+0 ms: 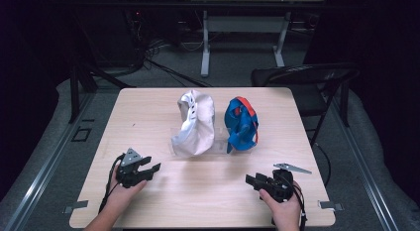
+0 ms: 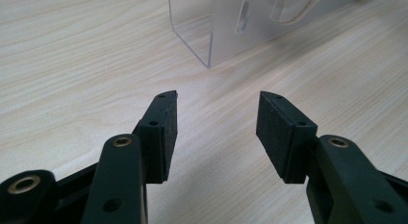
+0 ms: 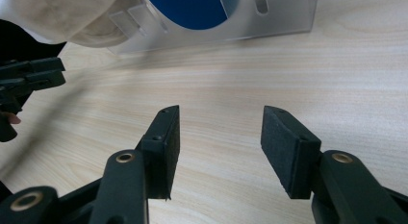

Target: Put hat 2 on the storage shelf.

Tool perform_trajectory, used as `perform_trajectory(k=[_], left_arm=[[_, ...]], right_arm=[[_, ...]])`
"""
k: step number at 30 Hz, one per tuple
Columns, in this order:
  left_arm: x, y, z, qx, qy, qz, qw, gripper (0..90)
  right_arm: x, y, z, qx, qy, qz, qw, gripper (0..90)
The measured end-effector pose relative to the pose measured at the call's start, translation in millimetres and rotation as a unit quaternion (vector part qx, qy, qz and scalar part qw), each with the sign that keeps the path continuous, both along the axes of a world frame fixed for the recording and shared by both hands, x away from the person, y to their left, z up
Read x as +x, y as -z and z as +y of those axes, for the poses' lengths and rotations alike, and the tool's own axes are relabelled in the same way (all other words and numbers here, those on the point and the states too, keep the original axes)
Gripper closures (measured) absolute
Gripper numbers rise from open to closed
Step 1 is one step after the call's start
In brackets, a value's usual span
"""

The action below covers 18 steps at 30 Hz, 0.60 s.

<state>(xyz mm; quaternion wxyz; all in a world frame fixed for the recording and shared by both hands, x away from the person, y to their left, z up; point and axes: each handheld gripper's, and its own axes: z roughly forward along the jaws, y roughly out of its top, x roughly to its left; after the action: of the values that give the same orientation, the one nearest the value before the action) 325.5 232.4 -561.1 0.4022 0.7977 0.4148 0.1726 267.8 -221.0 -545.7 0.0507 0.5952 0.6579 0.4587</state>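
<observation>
Both pairs of jaws stand wide apart with nothing between them. The left gripper [image 1: 154,167] rests low near the desk's seven o'clock, its black pads aimed toward one o'clock at the corner of the clear acrylic stand [image 2: 211,41]. The right gripper [image 1: 250,182] sits near five o'clock, pointing toward ten o'clock across the bare wood.

On that clear stand, at the desk's centre, hang two caps side by side: a white perforated fabric cap [image 1: 194,123] at about eleven o'clock from centre and a blue fabric cap with an orange strap [image 1: 241,123] at about one o'clock, both well apart from either gripper.

This reads as the approach step, before any contact. The next move likely calls for each gripper to travel forward toward twelve o'clock and close on a cap's soft edge without tipping the light stand.

The light wooden desk [image 1: 208,201] carries nothing else. Beyond it, at two o'clock, stands a dark folding chair [image 1: 307,77]; a white-legged table [image 1: 205,47] stands at twelve o'clock on grey carpet in a dim room.
</observation>
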Motion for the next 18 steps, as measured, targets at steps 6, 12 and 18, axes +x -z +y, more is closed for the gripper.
perform_trajectory(k=[6, 12, 18], left_arm=[[0.3, 1.0, -1.7, 0.000, 0.001, 0.000, 1.0000, 50.0], [0.0, 0.6, -1.6, 0.002, 0.002, 0.001, 1.0000, 50.0], [-0.4, 0.7, -2.9, 0.002, 0.005, -0.002, 1.0000, 50.0]], right_arm=[[1.1, 5.0, 0.1, -0.004, 0.001, 0.004, 1.0000, 48.7], [2.2, 8.5, 0.6, -0.013, 0.008, 0.003, 0.9999, 48.2], [2.4, 10.2, -0.3, -0.018, 0.011, 0.001, 0.9998, 47.7]])
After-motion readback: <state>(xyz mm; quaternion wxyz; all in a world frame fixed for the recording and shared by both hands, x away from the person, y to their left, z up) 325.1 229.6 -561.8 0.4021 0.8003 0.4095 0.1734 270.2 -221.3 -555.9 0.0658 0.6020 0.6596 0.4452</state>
